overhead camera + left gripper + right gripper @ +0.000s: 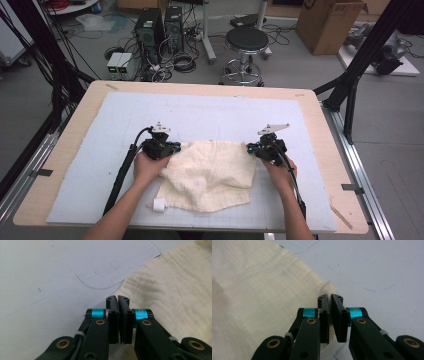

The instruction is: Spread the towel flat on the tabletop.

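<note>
Left gripper [117,300] and right gripper [330,298] clamped on cream towel [210,172] corners (pinched cloth mostly hidden), mid-table [70,150].

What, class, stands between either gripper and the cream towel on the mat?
Nothing visible. The right gripper is shut on the cream towel, a corner bunched between its jaws. The left gripper is shut at the towel's opposite edge.
</note>
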